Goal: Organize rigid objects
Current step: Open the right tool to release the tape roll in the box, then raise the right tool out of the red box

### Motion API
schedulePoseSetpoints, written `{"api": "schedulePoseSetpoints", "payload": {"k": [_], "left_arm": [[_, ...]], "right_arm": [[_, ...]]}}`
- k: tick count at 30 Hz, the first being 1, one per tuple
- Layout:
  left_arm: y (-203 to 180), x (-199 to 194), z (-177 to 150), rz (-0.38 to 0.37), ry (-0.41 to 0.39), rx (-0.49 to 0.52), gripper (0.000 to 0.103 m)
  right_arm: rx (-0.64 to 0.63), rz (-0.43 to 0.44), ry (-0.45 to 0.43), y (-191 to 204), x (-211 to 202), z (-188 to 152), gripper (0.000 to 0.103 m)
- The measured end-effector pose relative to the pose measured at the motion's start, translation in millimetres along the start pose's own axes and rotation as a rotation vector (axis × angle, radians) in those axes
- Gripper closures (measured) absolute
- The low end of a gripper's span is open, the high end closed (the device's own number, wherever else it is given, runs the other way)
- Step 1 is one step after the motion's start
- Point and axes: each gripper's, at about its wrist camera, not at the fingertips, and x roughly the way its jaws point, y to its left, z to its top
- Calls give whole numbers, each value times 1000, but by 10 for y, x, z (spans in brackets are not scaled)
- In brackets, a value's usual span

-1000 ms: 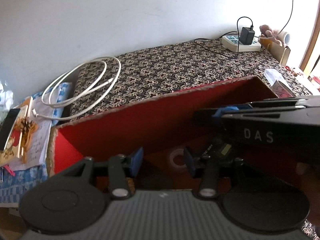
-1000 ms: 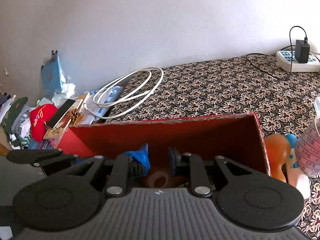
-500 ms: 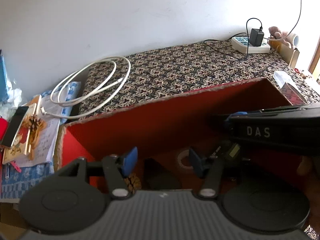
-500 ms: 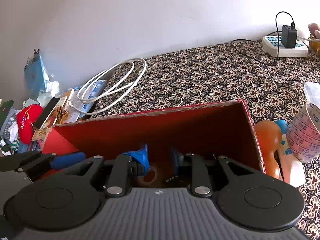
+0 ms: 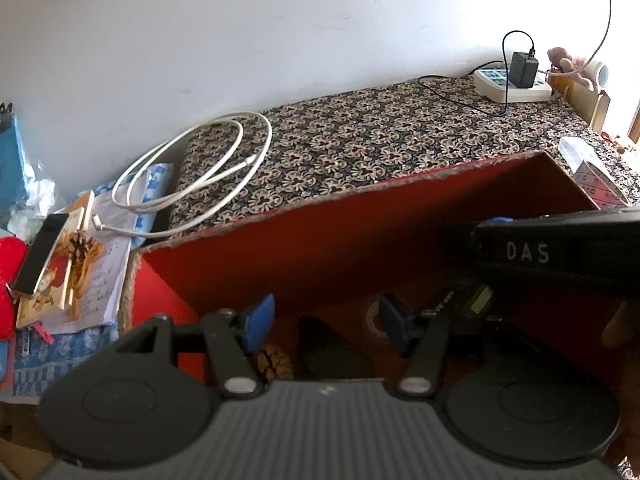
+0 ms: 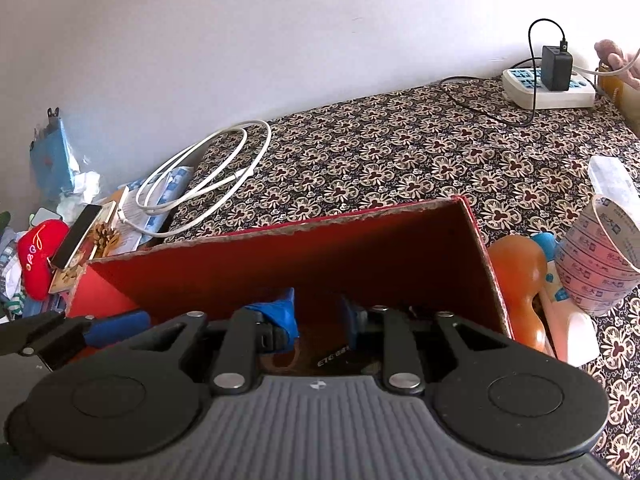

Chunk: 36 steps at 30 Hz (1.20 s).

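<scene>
Over the red box we hold both grippers to drop things inside: left gripper gapes empty, right gripper narrowly parted, gripping nothing.

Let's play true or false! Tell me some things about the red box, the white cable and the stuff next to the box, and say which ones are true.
1. The red box is open at the top. True.
2. The white cable lies coiled inside the red box. False: it lies outside, behind the box, at the left edge of the flowery cloth.
3. A black charger is plugged into the white power strip. True.
4. The paper cup stands left of the box. False: it is right of the box, tipped over beside an orange thing.
5. The left gripper has its blue pads apart. True.
</scene>
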Motion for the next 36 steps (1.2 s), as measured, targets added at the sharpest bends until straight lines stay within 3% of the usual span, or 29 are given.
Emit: {"api": "schedulePoseSetpoints", "payload": {"k": [18,32,36], "left_arm": [[6,17,-15,18,4,-6,40],[-2,-28,-35,57,-20,-12,39],[54,-99,-52,65,-53,-51,39]], "right_arm": [[14,-18,58,-31,86,22,95],[8,-93,108,-9,154,14,94],[-11,-138,85,13,108,15,94]]}}
